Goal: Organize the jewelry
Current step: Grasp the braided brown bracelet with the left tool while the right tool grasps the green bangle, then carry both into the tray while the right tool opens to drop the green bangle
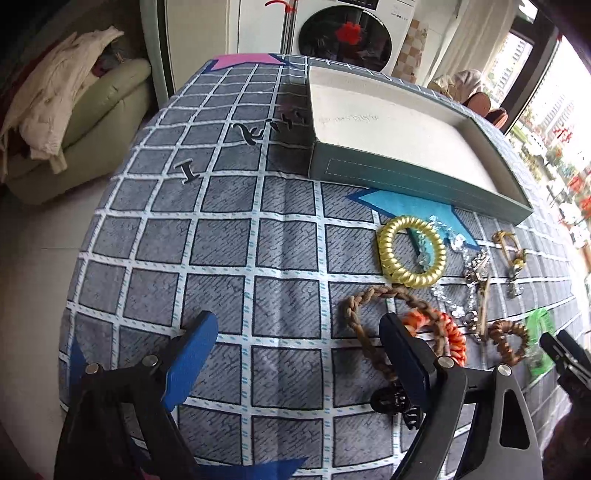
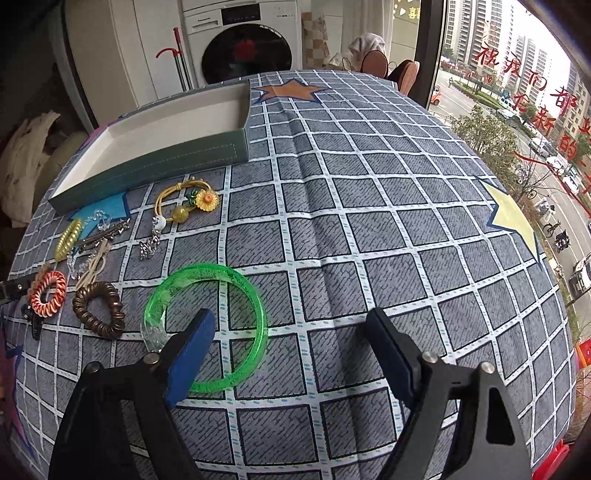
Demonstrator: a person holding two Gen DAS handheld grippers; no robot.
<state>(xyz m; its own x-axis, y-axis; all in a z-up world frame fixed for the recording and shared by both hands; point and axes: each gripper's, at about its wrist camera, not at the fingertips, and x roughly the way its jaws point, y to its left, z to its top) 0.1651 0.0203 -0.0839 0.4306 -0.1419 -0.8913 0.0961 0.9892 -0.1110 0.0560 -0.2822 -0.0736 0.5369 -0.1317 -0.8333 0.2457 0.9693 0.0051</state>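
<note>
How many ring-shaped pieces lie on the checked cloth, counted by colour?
Gold: 1, the spiral tie
Orange and white: 1, the orange tie
Brown: 2, the brown coil and the braid
Green: 1, the bangle
Total: 5

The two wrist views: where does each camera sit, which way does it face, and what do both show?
Left wrist: sits on the left tool, looks down and forward over the checked tablecloth toward the open box; its own two blue fingers show, spread, with nothing between them.
Right wrist: sits on the right tool, looks down at the green bangle; its fingers show, one over the bangle's rim.
Shared: the box, the yellow coil tie, the orange braided ring, the bangle and the washing machine.
</note>
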